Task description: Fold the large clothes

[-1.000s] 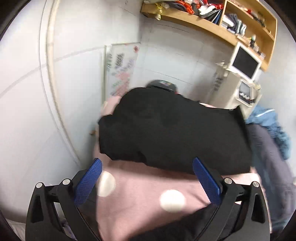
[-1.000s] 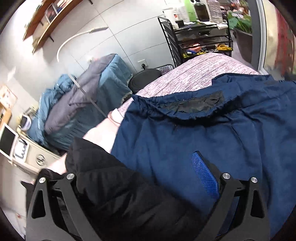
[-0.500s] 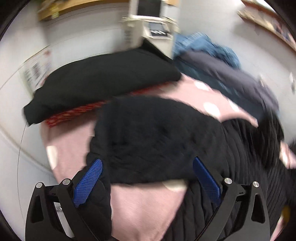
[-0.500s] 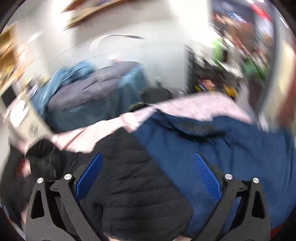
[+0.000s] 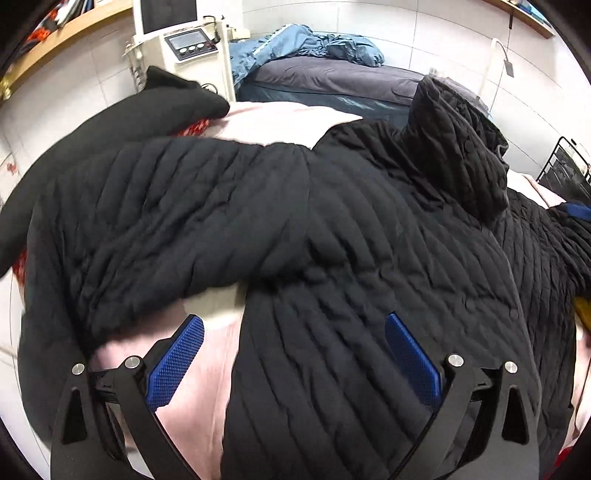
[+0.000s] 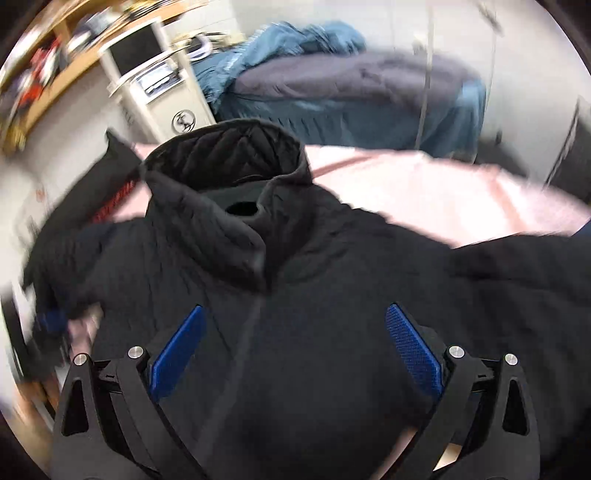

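Observation:
A black quilted jacket [image 5: 332, 229] lies spread over a pink spotted cover [image 5: 192, 387]. Its stand-up collar [image 5: 454, 147] rises at the far right, and one sleeve stretches to the left. My left gripper [image 5: 293, 332] hangs open above the jacket's body near the sleeve's underside, with nothing between its blue pads. In the right wrist view the same jacket [image 6: 314, 350] fills the lower frame, collar [image 6: 229, 173] upright ahead. My right gripper [image 6: 295, 325] is open just below the collar, over the jacket's front.
Another black garment [image 5: 155, 110] lies folded at the far left on the cover. Behind stands a bed with grey and blue bedding [image 5: 332, 70], a white machine with a screen [image 5: 181, 33], and a wooden shelf [image 5: 55, 40]. A black wire rack [image 5: 565, 166] is at right.
Both grippers have swung round from the folded black garment and a navy garment to the quilted jacket, which now fills both views. Both stay open.

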A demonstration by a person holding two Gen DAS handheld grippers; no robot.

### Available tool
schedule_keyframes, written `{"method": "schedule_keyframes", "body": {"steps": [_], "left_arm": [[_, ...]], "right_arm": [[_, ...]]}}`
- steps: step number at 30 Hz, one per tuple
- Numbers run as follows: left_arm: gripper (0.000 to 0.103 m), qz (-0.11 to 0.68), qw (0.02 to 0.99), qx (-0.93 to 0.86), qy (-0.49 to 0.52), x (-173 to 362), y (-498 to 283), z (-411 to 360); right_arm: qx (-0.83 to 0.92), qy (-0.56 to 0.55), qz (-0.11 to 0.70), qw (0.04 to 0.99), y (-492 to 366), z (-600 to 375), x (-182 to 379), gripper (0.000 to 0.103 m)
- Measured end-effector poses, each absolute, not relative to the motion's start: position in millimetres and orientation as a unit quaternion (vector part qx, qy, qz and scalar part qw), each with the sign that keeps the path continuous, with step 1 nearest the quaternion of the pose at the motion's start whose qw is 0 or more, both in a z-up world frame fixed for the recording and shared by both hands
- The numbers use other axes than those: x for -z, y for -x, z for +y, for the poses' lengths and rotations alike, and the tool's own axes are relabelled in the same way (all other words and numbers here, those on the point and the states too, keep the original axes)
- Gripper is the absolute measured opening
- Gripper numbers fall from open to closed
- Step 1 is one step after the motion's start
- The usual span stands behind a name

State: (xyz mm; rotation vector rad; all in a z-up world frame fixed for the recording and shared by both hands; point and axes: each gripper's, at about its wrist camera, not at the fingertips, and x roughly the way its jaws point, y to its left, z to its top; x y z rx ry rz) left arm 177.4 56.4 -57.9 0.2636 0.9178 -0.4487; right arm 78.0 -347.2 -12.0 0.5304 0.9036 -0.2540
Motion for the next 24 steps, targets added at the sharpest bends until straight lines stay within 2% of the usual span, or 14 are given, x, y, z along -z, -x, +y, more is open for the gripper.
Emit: {"method": "schedule_keyframes", "body": {"steps": [1, 3, 4, 6, 7, 8, 9, 12, 16, 18, 20, 22, 23, 24], "left_arm": [[0.097, 0.441, 0.864, 0.21, -0.123, 60, -177, 60], [0.097, 0.455, 0.862, 0.2, -0.099, 68, -174, 74], [0.097, 0.462, 0.861, 0.195, -0.085, 71, -172, 80], [0.097, 0.475, 0.858, 0.189, -0.056, 77, -169, 94], [0.097, 0.485, 0.855, 0.178, -0.04, 78, -167, 98], [0.097, 0.486, 0.855, 0.177, -0.032, 78, -165, 101], [0.097, 0.485, 0.856, 0.176, -0.026, 78, -164, 103], [0.097, 0.479, 0.86, 0.178, -0.01, 73, -161, 104], [0.097, 0.463, 0.864, 0.194, -0.027, 65, -156, 89], [0.097, 0.457, 0.868, 0.19, -0.038, 64, -154, 86], [0.097, 0.455, 0.872, 0.179, -0.041, 68, -150, 86], [0.097, 0.46, 0.869, 0.176, -0.035, 74, -147, 86], [0.097, 0.465, 0.867, 0.175, -0.032, 77, -147, 86], [0.097, 0.473, 0.863, 0.174, -0.029, 81, -147, 86]], "right_arm": [[0.125, -0.295, 0.427, 0.846, -95, -357, 22, 0.092], [0.134, -0.362, 0.422, 0.821, -126, -374, 40, 0.072], [0.129, -0.383, 0.426, 0.81, -144, -380, 49, 0.068], [0.111, -0.384, 0.464, 0.791, -181, -379, 68, 0.053], [0.101, -0.37, 0.484, 0.786, -198, -374, 75, 0.03], [0.107, -0.343, 0.498, 0.789, -212, -368, 76, 0.018], [0.112, -0.322, 0.505, 0.793, -222, -366, 74, 0.012], [0.138, -0.3, 0.499, 0.801, -259, -375, 68, 0.006], [0.216, -0.287, 0.443, 0.822, -304, -406, 53, 0.0], [0.257, -0.261, 0.428, 0.826, -319, -414, 51, 0.0], [0.249, -0.308, 0.451, 0.8, -327, -420, 67, 0.0], [0.242, -0.344, 0.434, 0.797, -316, -416, 73, 0.001], [0.237, -0.34, 0.429, 0.803, -313, -411, 71, 0.005], [0.232, -0.334, 0.422, 0.81, -307, -407, 68, 0.022]]}}
